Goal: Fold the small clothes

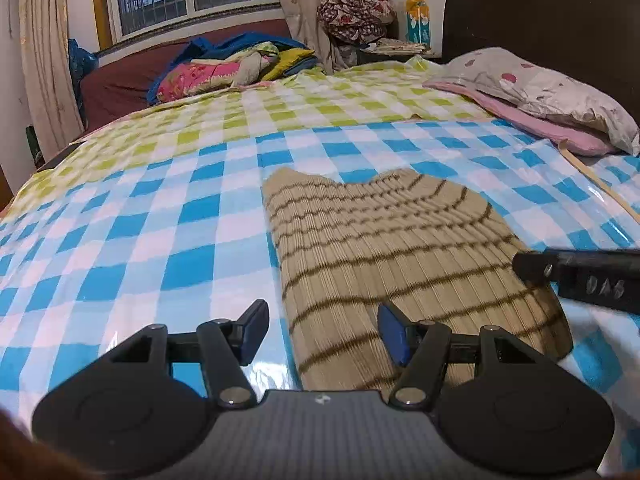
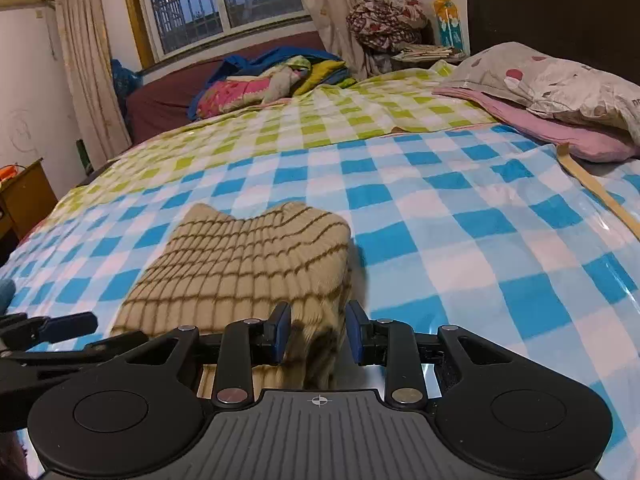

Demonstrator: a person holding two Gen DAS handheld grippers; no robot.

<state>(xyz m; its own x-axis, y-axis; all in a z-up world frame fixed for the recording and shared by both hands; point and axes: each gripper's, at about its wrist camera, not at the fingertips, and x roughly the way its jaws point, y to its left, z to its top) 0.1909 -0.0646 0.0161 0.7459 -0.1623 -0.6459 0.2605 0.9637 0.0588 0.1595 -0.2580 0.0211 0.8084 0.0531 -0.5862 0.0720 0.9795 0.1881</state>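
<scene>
A small beige knit garment with thin brown stripes lies folded on the blue checked sheet. My left gripper is open, low over the garment's near left edge. My right gripper is open, with the garment's near right corner between its pads; the fabric is not pinched. The right gripper's finger shows at the right edge of the left wrist view. The left gripper's finger shows at the left edge of the right wrist view.
A patterned pillow on a pink one lies at the right by the dark headboard. A tan strap lies near them. Piled bedding sits at the far side. A wooden cabinet stands at the left.
</scene>
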